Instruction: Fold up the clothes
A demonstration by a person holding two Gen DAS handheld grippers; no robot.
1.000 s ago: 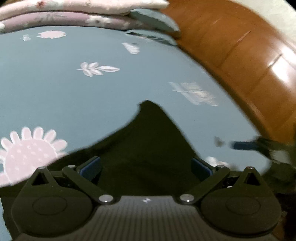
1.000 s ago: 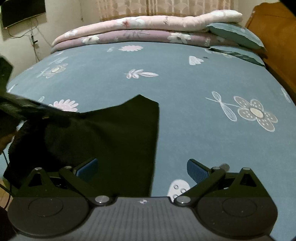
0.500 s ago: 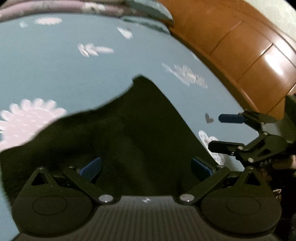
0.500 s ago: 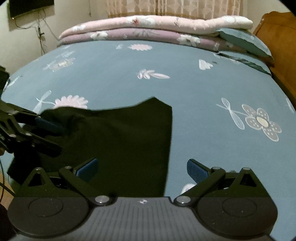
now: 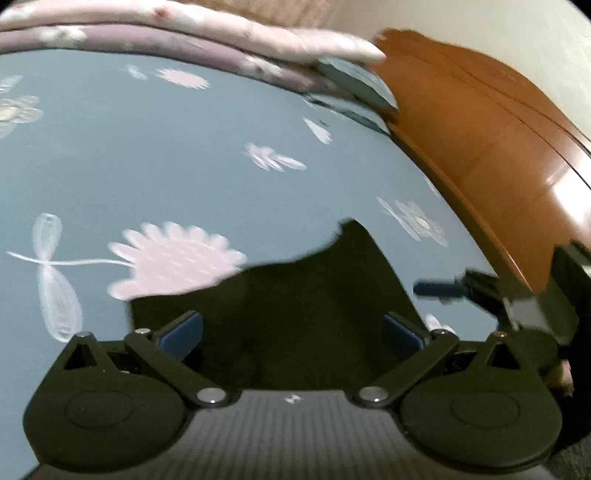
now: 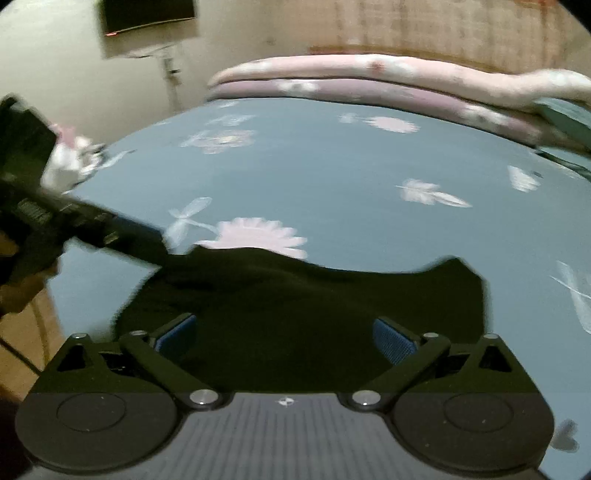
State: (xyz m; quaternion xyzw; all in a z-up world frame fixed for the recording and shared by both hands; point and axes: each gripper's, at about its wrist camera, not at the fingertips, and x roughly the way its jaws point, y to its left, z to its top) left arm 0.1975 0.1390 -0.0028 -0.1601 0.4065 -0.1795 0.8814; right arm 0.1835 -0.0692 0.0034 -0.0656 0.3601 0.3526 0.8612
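A black garment (image 5: 314, 314) lies on the blue flowered bedsheet (image 5: 147, 166), with one corner pointing away from me. My left gripper (image 5: 291, 330) hovers over it, open, with nothing between its blue pads. In the right wrist view the same garment (image 6: 295, 306) spreads across the near part of the sheet (image 6: 332, 177). My right gripper (image 6: 284, 338) is open above it and holds nothing. The left gripper's arm (image 6: 92, 229) shows blurred at the garment's left edge. A blue fingertip of the right gripper (image 5: 439, 288) shows at the garment's right.
Folded pink and mauve quilts (image 6: 369, 81) and a blue pillow (image 5: 354, 79) lie along the far side of the bed. A wooden headboard (image 5: 498, 155) rises on the right. A white cloth (image 6: 68, 162) lies at the bed's left edge; a wall screen (image 6: 147, 14) hangs beyond.
Both cameras have swung left, the right one strongly. The black garment now lies between the fingers of both grippers. Both grippers stay open.
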